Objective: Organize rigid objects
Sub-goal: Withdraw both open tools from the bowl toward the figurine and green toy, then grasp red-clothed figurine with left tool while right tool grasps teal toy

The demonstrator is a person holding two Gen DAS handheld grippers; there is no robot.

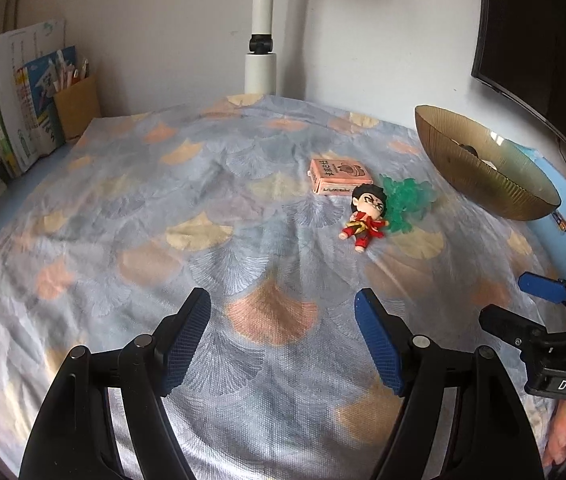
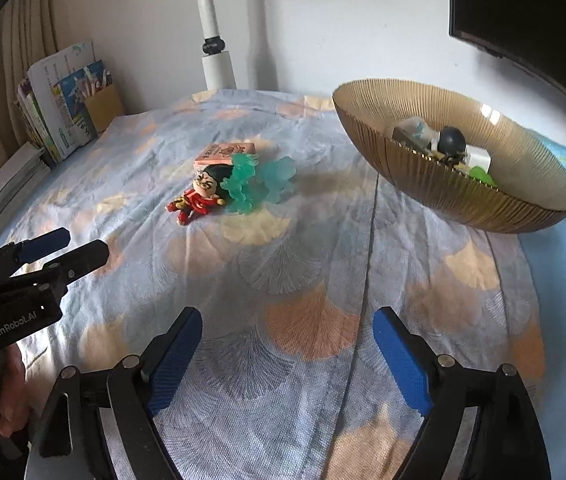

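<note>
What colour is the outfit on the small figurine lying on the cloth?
Red with yellow trim; the figurine shows best in the right wrist view.

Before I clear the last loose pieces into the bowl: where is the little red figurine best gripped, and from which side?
Probably across the big head of the red figurine: it is the widest, firmest part. It lies flat on the cloth, legs toward the right gripper. Come from above and the near side; the green piece and pink box crowd its far side.
</note>
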